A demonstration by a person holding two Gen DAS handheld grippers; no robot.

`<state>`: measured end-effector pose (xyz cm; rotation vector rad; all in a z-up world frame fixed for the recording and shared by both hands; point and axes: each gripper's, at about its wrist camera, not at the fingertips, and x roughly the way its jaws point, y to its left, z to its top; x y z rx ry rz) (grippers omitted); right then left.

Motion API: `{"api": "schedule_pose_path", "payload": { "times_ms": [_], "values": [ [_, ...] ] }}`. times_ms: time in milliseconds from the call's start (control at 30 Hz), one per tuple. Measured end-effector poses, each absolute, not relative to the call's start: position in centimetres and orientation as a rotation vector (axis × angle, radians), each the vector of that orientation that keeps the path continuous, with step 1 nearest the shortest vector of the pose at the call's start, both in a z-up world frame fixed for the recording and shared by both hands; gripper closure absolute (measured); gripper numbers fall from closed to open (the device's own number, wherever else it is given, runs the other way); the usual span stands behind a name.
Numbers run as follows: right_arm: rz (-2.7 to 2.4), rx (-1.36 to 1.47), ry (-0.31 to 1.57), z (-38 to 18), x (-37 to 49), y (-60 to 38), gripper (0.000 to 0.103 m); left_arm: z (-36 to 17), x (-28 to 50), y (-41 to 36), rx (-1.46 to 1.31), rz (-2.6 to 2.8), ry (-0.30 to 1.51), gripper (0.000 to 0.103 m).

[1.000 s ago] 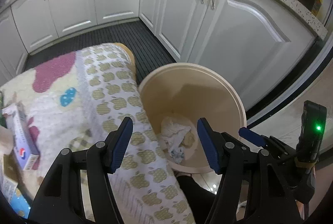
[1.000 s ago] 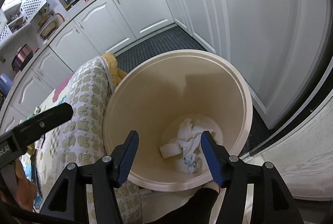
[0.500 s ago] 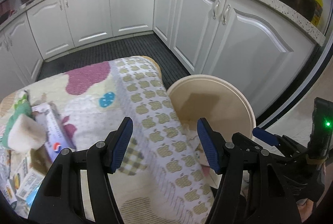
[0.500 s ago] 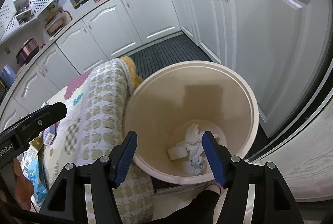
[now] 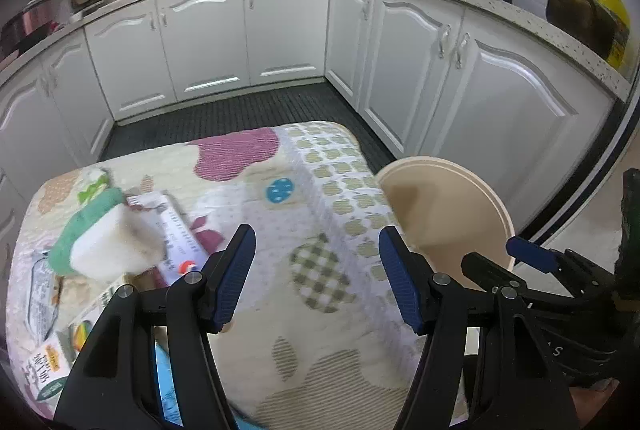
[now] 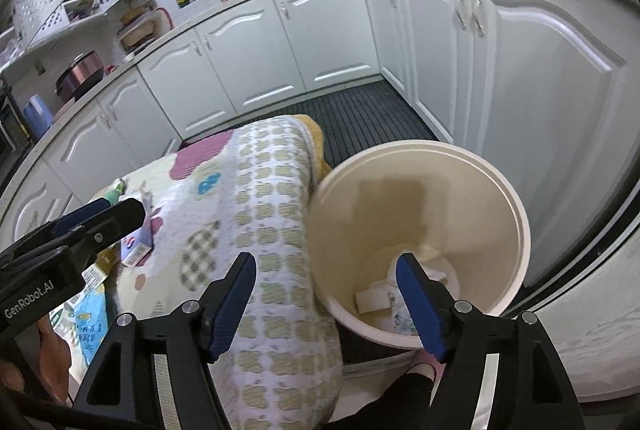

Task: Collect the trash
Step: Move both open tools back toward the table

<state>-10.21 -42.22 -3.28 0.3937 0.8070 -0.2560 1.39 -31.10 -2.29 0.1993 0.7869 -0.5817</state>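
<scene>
At the bottom of the left view the left gripper (image 5: pixel 316 270) is spread wide with nothing between its blue pads, poised above the patterned cloth (image 5: pixel 320 190) as if ready for another pickup. The right gripper (image 6: pixel 324 294), equally wide and empty, straddles the cloth's edge and the bin (image 6: pixel 516 214). Beyond, at left of the frame, the remaining trash waits: a white sponge (image 5: pixel 108 250) and a box (image 5: pixel 176 230). The beige bin stands right against the table, probably for short drops, with crumpled tissue (image 6: pixel 380 300) already at its bottom.

A sponge (image 5: pixel 108 244) and boxes (image 5: pixel 176 236) lie on the covered table (image 5: pixel 320 230), with the bin (image 6: pixel 420 230) at its right, cabinets (image 5: pixel 280 30) behind.
</scene>
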Motion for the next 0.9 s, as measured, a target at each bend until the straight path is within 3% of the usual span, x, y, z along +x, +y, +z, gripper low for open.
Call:
{"api": "schedule_pose_path", "payload": {
  "times_ms": [900],
  "values": [
    [-0.051,0.287,0.829,-1.5,-5.1,-31.1,0.026,-2.7,4.6,-13.7,0.101,-0.343,0.811,0.040]
  ]
}}
